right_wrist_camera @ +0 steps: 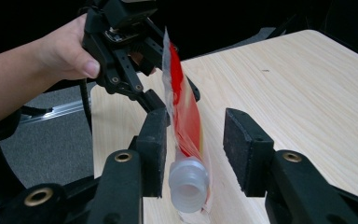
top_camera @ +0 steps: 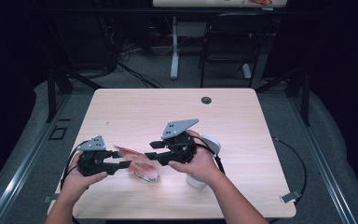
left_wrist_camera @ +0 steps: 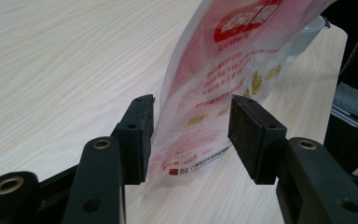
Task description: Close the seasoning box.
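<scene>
Far tabletop (top_camera: 177, 105) bare, pouch (top_camera: 142, 165) between both tongs, white cup (top_camera: 204, 163) under right hand (top_camera: 200, 163)

Red-white spouted pouch (top_camera: 141, 166) on edge, above table (top_camera: 242, 116).

A pale wood-grain table (top_camera: 223, 112) is sitting at the centre of the frame, with a small round dark grommet (top_camera: 206, 100) lying near its far edge. Grey floor (top_camera: 144, 70) is spreading around it, and a metal rail (top_camera: 23, 163) is running diagonally at lower left. At upper centre a white desk leg (top_camera: 174, 46) is standing beside a black chair (top_camera: 228, 42). Tangled cables (top_camera: 121, 56) are lying at upper left. Darkness is filling both upper corners.
</scene>
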`<state>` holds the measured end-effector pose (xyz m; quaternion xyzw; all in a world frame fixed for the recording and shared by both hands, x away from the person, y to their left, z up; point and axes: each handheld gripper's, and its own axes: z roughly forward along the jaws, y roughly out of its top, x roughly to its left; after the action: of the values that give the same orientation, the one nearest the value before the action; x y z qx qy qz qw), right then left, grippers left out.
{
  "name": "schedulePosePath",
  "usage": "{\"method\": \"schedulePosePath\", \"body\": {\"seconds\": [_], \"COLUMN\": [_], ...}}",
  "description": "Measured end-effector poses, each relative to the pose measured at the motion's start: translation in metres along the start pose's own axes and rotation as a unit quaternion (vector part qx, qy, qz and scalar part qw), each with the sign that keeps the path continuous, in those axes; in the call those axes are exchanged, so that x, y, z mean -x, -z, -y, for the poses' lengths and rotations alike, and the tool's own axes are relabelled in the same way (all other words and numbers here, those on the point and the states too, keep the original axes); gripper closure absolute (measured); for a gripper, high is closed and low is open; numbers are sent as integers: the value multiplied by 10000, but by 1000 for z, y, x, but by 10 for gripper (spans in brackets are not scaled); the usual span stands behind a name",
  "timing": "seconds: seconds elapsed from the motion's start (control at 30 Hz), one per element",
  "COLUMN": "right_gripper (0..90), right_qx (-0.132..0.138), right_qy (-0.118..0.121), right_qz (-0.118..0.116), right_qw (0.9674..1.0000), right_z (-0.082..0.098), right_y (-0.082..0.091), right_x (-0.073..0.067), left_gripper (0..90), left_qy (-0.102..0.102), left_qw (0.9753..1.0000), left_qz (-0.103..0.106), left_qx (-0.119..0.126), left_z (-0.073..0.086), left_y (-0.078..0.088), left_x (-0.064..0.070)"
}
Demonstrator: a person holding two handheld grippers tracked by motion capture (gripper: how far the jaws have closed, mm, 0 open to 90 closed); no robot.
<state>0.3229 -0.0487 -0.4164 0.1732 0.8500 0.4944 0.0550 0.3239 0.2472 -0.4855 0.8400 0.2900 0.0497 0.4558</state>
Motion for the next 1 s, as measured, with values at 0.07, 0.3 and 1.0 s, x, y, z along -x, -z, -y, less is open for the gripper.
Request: {"method": "schedulePosePath", "body": {"seconds": [0.07,0.3,1.0], "right_gripper": [580,560,549], "right_qx": [12,35,175], "right_qy": [33,77,11], "right_qz": [4,4,6], "right_qw": [10000,10000,9998], "right_z": [-1,-5,-6], "right_y": [-1,-6,-2], "right_x": [-3,-7,-6], "left_gripper": [494,488,489], "left_qy": [6,129,309], "left_qw": [10000,9997,9985], "left_qz": [-43,-194,-447], "left_qx": [2,110,87], "left_z": [0,3,8], "left_y": [1,3,1], "left_x": [-1,-5,-12]}}
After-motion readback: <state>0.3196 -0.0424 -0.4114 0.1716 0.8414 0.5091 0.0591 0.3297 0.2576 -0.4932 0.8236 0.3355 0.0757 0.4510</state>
